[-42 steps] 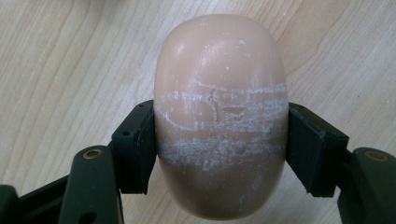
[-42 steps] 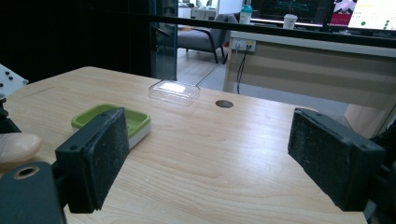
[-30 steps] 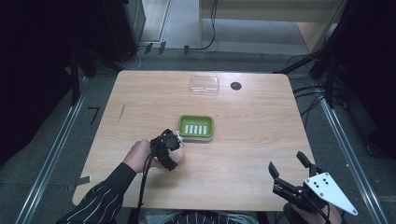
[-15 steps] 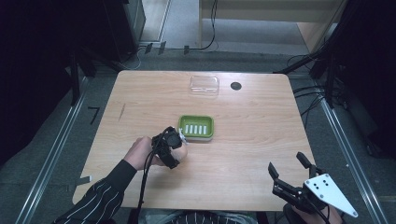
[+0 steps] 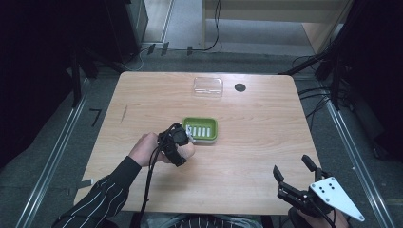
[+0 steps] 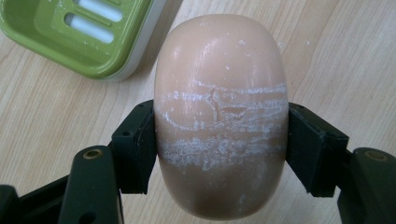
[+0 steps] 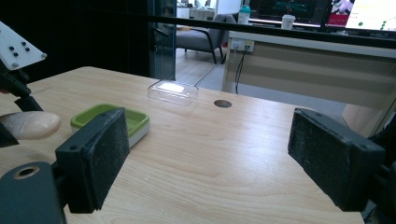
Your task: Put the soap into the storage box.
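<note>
A peach bar of soap (image 6: 219,93) with white scuff marks is clamped at its sides by the black jaws of my left gripper (image 6: 219,149), a little above the wooden table. In the high view the left gripper (image 5: 180,141) and the soap (image 5: 188,151) sit just left of the green slotted soap dish (image 5: 215,129). The dish's corner (image 6: 56,51) lies close beyond the soap. My right gripper (image 5: 291,166) rests at the table's near right edge, open, with nothing between its jaws. The right gripper (image 7: 212,158) looks across the table at the dish (image 7: 135,123) and the soap (image 7: 30,125).
A clear plastic box (image 5: 208,87) lies near the table's far edge, with a dark round hole (image 5: 240,87) beside it. Both appear in the right gripper view, box (image 7: 173,92) and hole (image 7: 222,103). Bare wood (image 5: 256,142) stretches between dish and right gripper.
My left gripper has edged slightly toward the green dish with the soap still held. The right gripper has kept still.
</note>
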The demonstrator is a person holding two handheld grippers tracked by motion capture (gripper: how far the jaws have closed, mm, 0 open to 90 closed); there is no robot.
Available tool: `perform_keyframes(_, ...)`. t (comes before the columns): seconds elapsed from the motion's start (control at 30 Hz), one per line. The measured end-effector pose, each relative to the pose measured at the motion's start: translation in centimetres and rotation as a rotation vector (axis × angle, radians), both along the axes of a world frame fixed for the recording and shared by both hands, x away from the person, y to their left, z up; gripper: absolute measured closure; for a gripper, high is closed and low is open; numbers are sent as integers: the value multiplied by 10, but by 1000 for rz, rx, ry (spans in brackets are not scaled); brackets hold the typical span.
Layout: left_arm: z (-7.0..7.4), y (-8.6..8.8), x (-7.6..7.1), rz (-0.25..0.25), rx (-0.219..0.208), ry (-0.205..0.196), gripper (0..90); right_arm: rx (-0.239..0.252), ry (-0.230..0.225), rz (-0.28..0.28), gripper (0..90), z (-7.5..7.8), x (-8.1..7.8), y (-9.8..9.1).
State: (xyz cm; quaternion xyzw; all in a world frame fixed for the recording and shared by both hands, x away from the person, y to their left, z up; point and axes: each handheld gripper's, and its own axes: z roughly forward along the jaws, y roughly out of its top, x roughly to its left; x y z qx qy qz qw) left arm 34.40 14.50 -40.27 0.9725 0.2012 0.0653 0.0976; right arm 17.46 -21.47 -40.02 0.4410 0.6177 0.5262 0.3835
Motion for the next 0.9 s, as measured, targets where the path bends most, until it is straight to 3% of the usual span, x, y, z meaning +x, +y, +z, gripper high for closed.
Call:
perform_keyframes(0.53,9,-9,17,-80,8,-14,334,1,-1,0,132,0,0,0)
perform_keyframes(0.9,13,-16,22,-104,11,-19,333,3,-1,1,132,0,0,0)
